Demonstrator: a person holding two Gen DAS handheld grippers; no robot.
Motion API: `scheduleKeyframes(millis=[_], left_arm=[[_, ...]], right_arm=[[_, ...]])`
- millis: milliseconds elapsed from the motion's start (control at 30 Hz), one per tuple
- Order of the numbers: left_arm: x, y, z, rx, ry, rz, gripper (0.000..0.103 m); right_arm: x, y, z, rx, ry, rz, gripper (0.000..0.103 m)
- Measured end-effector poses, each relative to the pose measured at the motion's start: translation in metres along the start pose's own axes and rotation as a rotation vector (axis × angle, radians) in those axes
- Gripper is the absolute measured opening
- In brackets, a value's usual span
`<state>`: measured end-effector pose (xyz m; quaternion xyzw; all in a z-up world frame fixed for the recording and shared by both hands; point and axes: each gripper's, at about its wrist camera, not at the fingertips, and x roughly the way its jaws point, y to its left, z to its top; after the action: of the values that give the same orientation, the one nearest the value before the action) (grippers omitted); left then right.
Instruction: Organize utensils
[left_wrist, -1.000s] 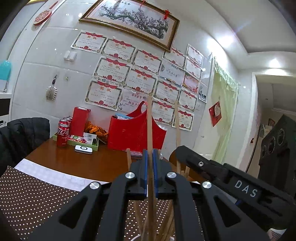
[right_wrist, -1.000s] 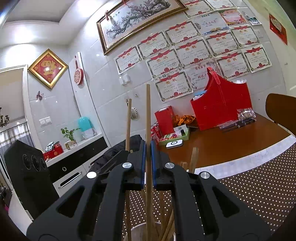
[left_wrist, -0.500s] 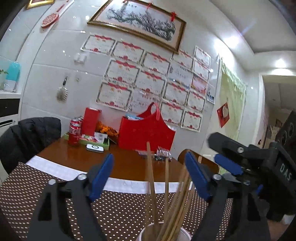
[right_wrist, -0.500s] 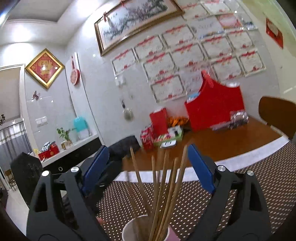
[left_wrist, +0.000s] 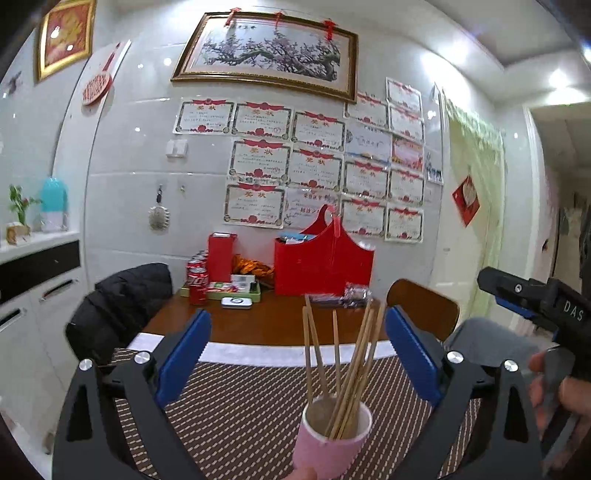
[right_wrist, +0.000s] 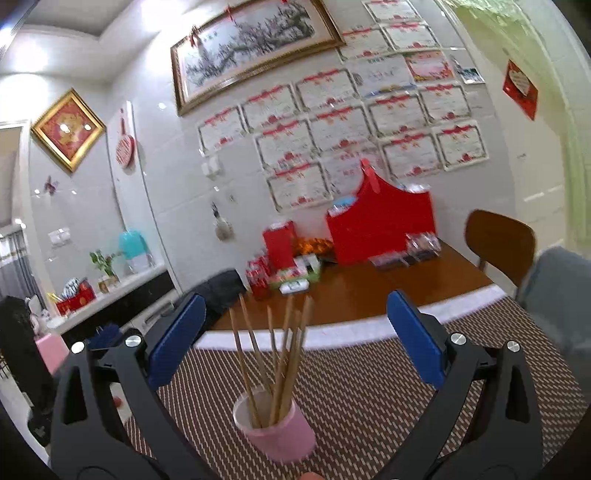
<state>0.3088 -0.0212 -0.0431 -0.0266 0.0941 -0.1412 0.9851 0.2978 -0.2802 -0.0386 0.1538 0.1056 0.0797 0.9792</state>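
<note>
A pink cup stands on the dotted brown mat and holds several wooden chopsticks that lean apart. My left gripper is open and empty, its blue pads either side of the chopsticks, above and behind the cup. In the right wrist view the same cup and chopsticks show below my right gripper, which is open and empty. The right gripper's body also shows at the right edge of the left wrist view.
The dotted mat covers the near table; bare wood lies beyond. At the back stand a red bag, cola cans and a green tray. A black jacket hangs left, a brown chair right.
Both grippers were each shut on a chopstick one second ago. Both opened, the chopsticks dropped into the cup, and both grippers have drawn back from it.
</note>
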Motion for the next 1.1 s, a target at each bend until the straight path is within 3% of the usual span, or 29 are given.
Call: scheduleKeyframes(millis=[267,567,833,1100], left_arm=[[-0.043,-0.012,-0.021,0.057,0.149,0.042,0.094],[-0.053,0.006,-0.101,-0.006,0.434,0.052,0.094],[-0.059,0.008,-0.15,-0.002,0.569,0.055,0.094],[-0.062,0.007,-0.181,-0.015,0.647,0.048,0.094]], right_arm=[[-0.029,0.0,-0.051,-0.059,0.263,-0.061,0.097],[-0.042,-0.005,-0.148,-0.078,0.516,-0.087,0.097],[-0.048,0.017,-0.216,-0.188,0.683,-0.07,0.097],[-0.049,0.035,-0.252,-0.292,0.745,-0.098,0.097]])
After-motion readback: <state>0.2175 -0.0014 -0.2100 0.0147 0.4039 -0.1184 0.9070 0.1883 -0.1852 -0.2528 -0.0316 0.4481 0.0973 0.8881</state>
